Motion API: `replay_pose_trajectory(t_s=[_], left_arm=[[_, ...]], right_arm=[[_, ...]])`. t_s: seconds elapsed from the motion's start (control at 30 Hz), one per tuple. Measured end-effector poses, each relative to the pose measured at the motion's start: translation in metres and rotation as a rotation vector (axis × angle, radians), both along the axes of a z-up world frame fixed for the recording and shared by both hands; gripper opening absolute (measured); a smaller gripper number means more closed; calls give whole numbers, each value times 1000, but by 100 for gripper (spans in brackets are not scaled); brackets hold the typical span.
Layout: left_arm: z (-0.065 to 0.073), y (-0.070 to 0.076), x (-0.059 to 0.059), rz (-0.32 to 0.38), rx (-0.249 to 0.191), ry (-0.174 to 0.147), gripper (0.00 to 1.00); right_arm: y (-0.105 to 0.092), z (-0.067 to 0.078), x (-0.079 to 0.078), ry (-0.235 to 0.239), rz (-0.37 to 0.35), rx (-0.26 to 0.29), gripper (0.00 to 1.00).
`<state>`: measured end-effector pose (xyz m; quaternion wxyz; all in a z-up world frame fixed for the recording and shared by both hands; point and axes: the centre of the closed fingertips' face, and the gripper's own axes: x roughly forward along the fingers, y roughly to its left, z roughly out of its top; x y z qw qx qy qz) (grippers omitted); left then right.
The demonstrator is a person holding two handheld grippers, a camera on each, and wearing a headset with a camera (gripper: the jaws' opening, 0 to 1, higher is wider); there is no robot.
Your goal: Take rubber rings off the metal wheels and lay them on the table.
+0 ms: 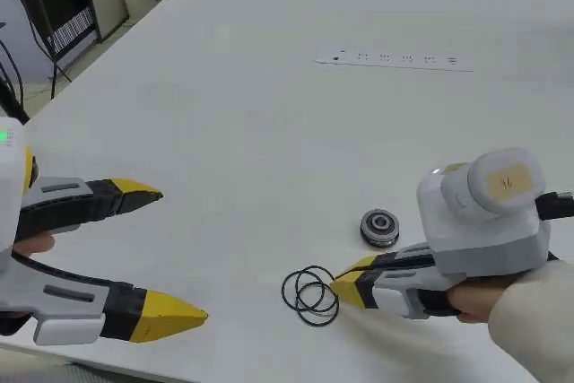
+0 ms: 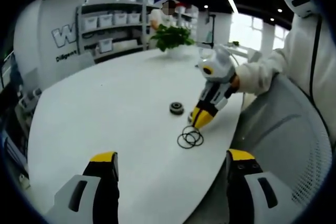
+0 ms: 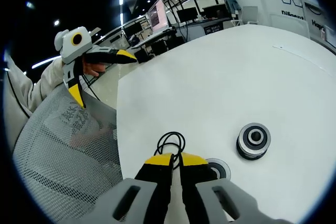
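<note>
Here, low in the head view, the right gripper (image 1: 337,286) holds its yellow-tipped jaws pressed together at the edge of a small heap of black rubber rings (image 1: 310,293) lying on the white table (image 1: 269,132); whether a ring is pinched between the tips cannot be told. A metal wheel (image 1: 379,227) stands just above and right of the heap, and the right gripper view shows a second wheel (image 3: 218,169) tucked beside the jaws, lower right of centre. At the frame's left edge, the left gripper (image 1: 184,255) hovers with its jaws spread wide, holding nothing, well apart from the rings. The step in hand looks like laying a ring down with the others. Doing it well likely means parting the jaws close to the tabletop so any ring drops flat without springing away, then lifting straight clear so the tips do not drag the loops. The left gripper could then steady a wheel.
</note>
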<state>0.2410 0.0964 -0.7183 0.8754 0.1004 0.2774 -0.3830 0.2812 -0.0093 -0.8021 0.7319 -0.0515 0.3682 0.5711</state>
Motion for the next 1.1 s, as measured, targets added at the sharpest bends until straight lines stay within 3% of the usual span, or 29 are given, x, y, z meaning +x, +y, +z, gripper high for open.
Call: replay_pose_trajectory(t_s=[0.37,0.7,0.87,1.1], left_arm=[[-3,5,2,5,-3,4,85],[-4,9,2,11,0,4,85],[-4,10,3,15,0,1,85],[-1,9,1,9,-1,0,84]], right_arm=[[2,-1,-10,10,39,-11,7],[1,0,-17,-26,73,-30,12],[-1,6,-11,-60,56,-23,21],[-8,17,4,-67,-5,23,21]])
